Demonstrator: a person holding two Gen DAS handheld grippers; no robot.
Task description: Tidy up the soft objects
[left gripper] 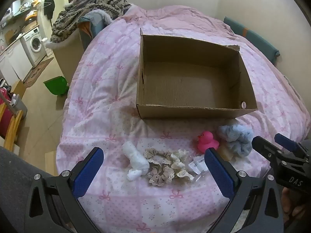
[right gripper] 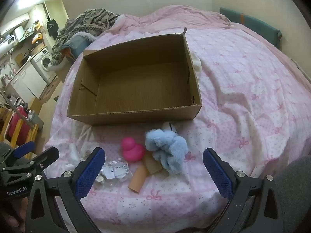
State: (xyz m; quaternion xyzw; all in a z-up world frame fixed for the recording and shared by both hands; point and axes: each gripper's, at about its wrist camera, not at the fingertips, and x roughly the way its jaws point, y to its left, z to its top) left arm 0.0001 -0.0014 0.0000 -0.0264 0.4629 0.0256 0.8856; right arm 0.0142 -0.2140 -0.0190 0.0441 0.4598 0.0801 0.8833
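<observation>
An empty cardboard box (left gripper: pixel 196 109) (right gripper: pixel 136 114) sits open on the pink bedspread. In front of it lie a white rolled cloth (left gripper: pixel 136 161), a beige scrunchie (left gripper: pixel 160 167), a cream scrunchie (left gripper: pixel 179 161), a clear plastic packet (left gripper: pixel 198 164) (right gripper: pixel 116 169), a pink rubber duck (left gripper: pixel 207 141) (right gripper: pixel 132 149), a fluffy blue scrunchie (left gripper: pixel 236 137) (right gripper: pixel 167 147) and a tan tube (right gripper: pixel 138 176). My left gripper (left gripper: pixel 155 172) is open above the scrunchies. My right gripper (right gripper: pixel 154 170) is open above the tube and blue scrunchie; it also shows in the left wrist view (left gripper: pixel 272 141).
The bed (right gripper: pixel 243 89) fills most of both views. A pile of knitted blankets (left gripper: pixel 93 9) lies at its far left corner. A green bin (left gripper: pixel 56 85) stands on the floor at left, near a washing machine (left gripper: pixel 36 43). A teal cushion (left gripper: pixel 252 38) lies at far right.
</observation>
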